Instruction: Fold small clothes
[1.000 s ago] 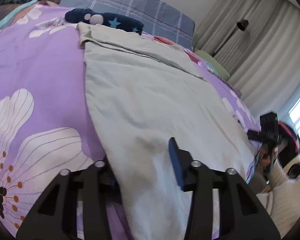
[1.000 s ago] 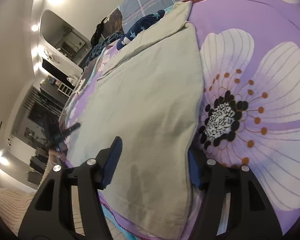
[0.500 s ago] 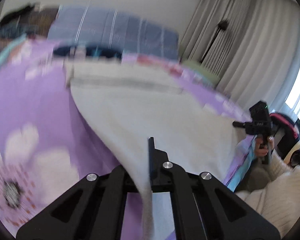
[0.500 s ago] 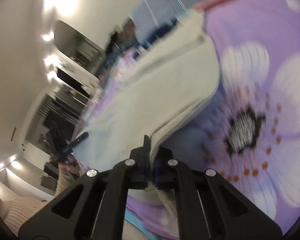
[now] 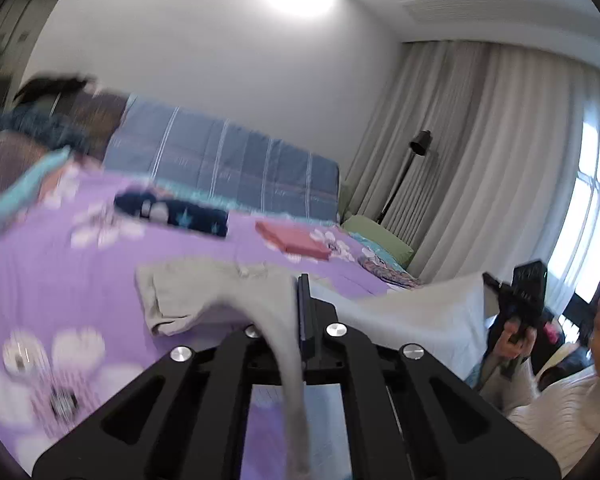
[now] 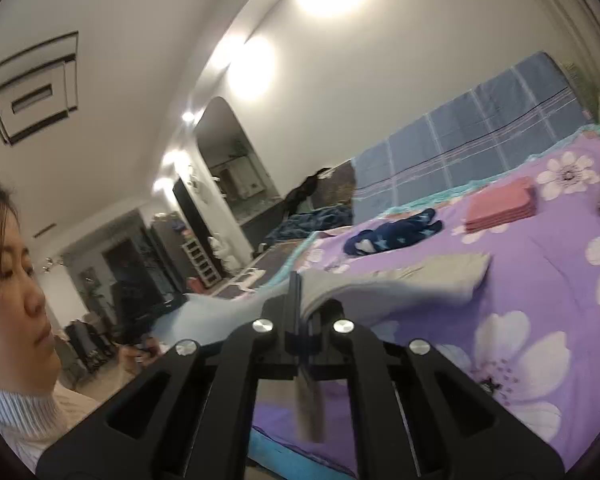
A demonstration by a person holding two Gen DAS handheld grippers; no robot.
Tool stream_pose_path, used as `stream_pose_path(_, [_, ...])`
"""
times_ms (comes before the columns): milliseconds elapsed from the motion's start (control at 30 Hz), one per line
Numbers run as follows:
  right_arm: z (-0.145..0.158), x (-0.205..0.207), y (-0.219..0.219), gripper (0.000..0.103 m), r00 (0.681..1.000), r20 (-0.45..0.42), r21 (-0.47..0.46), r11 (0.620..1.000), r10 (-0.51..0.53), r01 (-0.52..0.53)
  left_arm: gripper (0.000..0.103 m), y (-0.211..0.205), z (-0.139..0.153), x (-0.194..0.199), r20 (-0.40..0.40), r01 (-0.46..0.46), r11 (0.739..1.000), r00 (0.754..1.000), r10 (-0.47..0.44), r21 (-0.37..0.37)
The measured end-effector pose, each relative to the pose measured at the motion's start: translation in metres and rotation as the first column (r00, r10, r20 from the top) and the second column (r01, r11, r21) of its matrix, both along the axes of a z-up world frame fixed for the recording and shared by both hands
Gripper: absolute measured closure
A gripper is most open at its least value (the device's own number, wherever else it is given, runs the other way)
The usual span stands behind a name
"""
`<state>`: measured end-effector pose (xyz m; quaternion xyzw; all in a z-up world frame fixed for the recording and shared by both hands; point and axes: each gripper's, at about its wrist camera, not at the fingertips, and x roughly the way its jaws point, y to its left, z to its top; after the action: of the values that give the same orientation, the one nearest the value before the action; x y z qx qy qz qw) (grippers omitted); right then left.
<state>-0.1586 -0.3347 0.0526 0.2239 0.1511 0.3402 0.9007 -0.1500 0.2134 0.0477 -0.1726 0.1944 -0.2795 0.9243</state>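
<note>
While its far end rests on the purple floral bedspread [image 5: 52, 264], the pale grey garment [image 5: 236, 280] hangs lifted — left gripper [image 5: 298, 312] and right gripper [image 6: 300, 300] each clamped on a near corner.

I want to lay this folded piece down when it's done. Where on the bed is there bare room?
Bare purple bedspread lies between the grey garment, held by both the left gripper and the right gripper, and the pink folded stack. The headboard side is crowded: the navy star garment and the pink stack lie there.
</note>
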Motion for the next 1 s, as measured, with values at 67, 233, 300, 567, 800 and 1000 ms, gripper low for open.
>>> stream_pose_path(67, [-0.019, 0.016, -0.002, 0.099, 0.994, -0.1, -0.024, 0.999, -0.032, 0.03, 0.101, -0.002, -0.015, 0.005, -0.039, -0.016, 1.0, 0.999, 0.017, 0.013])
stream_pose_path(233, [-0.076, 0.087, 0.0, 0.1, 0.946, -0.323, 0.051, 0.998, -0.02, 0.039, 0.101, -0.013, -0.043, 0.048, -0.126, 0.003, 0.999, 0.992, 0.003, 0.044])
stream_pose_path(300, [-0.087, 0.111, 0.005, 0.1, 0.932, -0.362, 0.069, 0.997, -0.011, 0.039, 0.101, -0.024, -0.054, 0.076, -0.161, 0.0, 0.995, 0.987, 0.015, 0.097])
stream_pose_path(567, [-0.096, 0.218, 0.01, 0.1, 0.904, -0.413, 0.026, 0.99, -0.114, 0.137, 0.101, -0.019, -0.051, 0.18, -0.169, -0.111, 0.973, 0.975, 0.146, 0.204])
stream_pose_path(800, [-0.147, 0.319, 0.017, 0.084, 0.81, -0.518, -0.161, 0.961, -0.275, 0.223, 0.089, -0.017, -0.128, 0.298, -0.364, -0.133, 0.959, 0.905, 0.221, 0.251])
stream_pose_path(1000, [-0.191, 0.327, 0.02, 0.085, 0.777, -0.594, -0.126, 0.977, -0.211, 0.17, 0.083, -0.002, -0.168, 0.304, -0.452, -0.135, 0.982, 0.873, 0.182, 0.134])
